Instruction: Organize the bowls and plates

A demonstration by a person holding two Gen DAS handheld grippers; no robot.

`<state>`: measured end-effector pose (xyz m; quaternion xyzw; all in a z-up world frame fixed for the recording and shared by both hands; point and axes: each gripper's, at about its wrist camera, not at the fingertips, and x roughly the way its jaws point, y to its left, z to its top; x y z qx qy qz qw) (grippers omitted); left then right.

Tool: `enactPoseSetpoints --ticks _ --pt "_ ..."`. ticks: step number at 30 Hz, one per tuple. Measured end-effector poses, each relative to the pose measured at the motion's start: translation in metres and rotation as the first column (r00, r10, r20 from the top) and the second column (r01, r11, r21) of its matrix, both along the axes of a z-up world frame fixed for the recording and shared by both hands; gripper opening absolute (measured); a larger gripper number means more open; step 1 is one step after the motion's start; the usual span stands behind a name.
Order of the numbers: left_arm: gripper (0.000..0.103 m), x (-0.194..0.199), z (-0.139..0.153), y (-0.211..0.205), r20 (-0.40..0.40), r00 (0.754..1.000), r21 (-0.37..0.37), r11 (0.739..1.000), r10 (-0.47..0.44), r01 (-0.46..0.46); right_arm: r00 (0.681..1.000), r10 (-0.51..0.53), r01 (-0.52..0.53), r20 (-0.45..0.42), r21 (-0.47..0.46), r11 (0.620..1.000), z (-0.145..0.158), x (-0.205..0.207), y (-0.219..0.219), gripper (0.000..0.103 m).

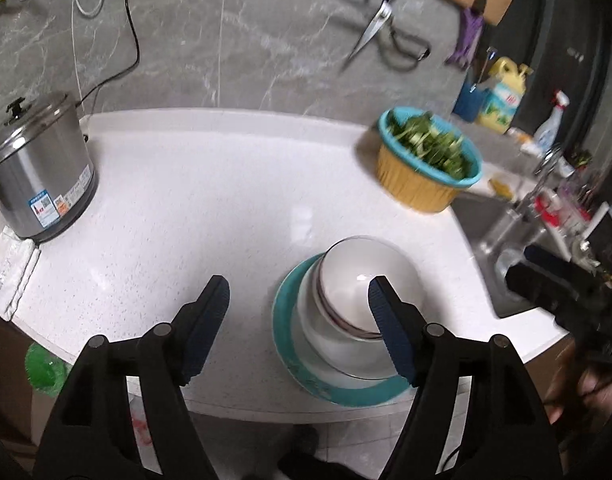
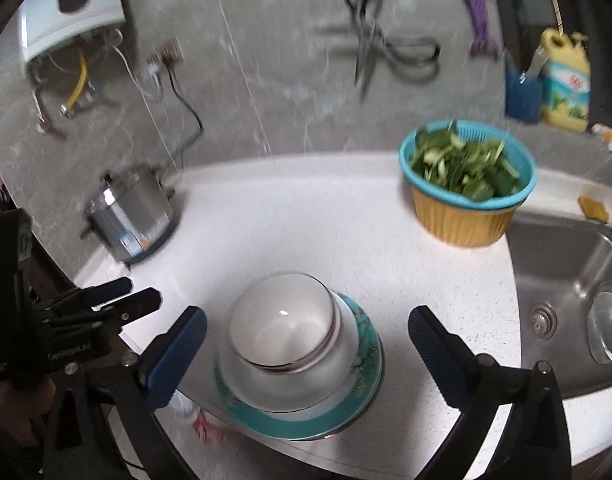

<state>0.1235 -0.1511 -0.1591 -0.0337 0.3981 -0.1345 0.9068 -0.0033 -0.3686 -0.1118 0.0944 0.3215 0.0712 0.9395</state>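
Note:
A white bowl (image 1: 361,276) with a dark rim band sits nested in a second white bowl (image 1: 337,344), both stacked on a teal-rimmed plate (image 1: 284,320) near the front edge of the white counter. The stack also shows in the right wrist view: top bowl (image 2: 282,320), lower bowl (image 2: 306,384), plate (image 2: 365,340). My left gripper (image 1: 298,288) is open and empty, just left of the stack, its right finger in front of the bowls. My right gripper (image 2: 306,328) is open and empty, its fingers either side of the stack, above it. Each gripper shows at the other view's edge.
A steel cooker (image 1: 38,172) stands at the back left. A yellow basin with a teal strainer of greens (image 1: 425,160) stands at the back right by the sink (image 2: 565,264). A clear glass bowl (image 2: 609,328) lies in the sink. Scissors hang on the wall (image 1: 373,28).

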Motion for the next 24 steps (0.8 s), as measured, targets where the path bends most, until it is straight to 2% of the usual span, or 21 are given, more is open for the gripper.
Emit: enactPoseSetpoints --ticks 2,7,11,14,18,24 --pt "0.078 -0.016 0.013 0.010 0.023 1.000 0.003 1.000 0.002 -0.002 0.998 -0.036 0.038 0.052 -0.028 0.999 0.009 -0.019 0.011 0.103" --pt "0.078 -0.077 0.050 0.027 0.111 0.994 0.104 0.994 0.004 -0.016 0.979 -0.100 0.113 0.177 -0.068 0.991 0.038 -0.072 0.041 0.103" --pt "0.078 -0.134 0.085 0.039 0.177 0.982 0.150 0.985 0.057 -0.084 0.975 -0.106 0.125 0.193 -0.088 0.988 0.059 -0.105 0.064 0.103" --pt "0.079 -0.173 0.110 0.042 0.228 0.963 0.218 0.956 0.146 -0.197 0.978 -0.121 0.136 0.172 -0.081 0.987 0.080 -0.128 0.076 0.103" --pt "0.081 -0.211 0.135 0.039 0.188 0.975 0.205 0.966 0.117 -0.155 0.984 -0.111 0.122 0.142 -0.071 0.990 0.100 -0.151 0.081 0.103" --pt "0.081 -0.259 0.155 0.016 0.127 0.982 0.180 0.971 0.136 -0.158 0.973 -0.129 0.150 0.193 -0.102 0.983 0.124 -0.182 0.073 0.103"
